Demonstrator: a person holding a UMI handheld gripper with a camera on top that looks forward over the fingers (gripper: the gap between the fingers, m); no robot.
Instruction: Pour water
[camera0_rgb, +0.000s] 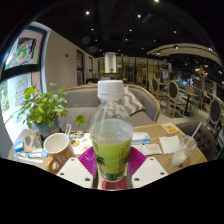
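Gripper view: looks along the claw (111, 168) across a wooden surface (165, 143) into a café-like room.
Claw: both fingers press on the bottle (111, 135); a magenta pad (88, 160) shows at each side of its base.
Bottle: clear plastic, upright between the fingers, white cap (110, 90) on, greenish liquid filling the lower part.
Bottle label: none that I can make out; no brand or writing can be read.
Cup (57, 149): at 9 o'clock of the bottle, just beside the left finger, pale paper, its mouth open; any print on it is too small to read.
Plant (42, 104): at 10 o'clock, leafy green, standing behind the cup.
Glass (168, 147): at 3 o'clock, a clear tumbler apart from the bottle.
Papers (171, 128): at 2 o'clock, flat sheets with yellow on them; text unreadable.
Frame (24, 50): on the wall at 10 o'clock, a dark picture; content unclear.
Chairs (179, 97): at 1 to 2 o'clock, well beyond the surface.
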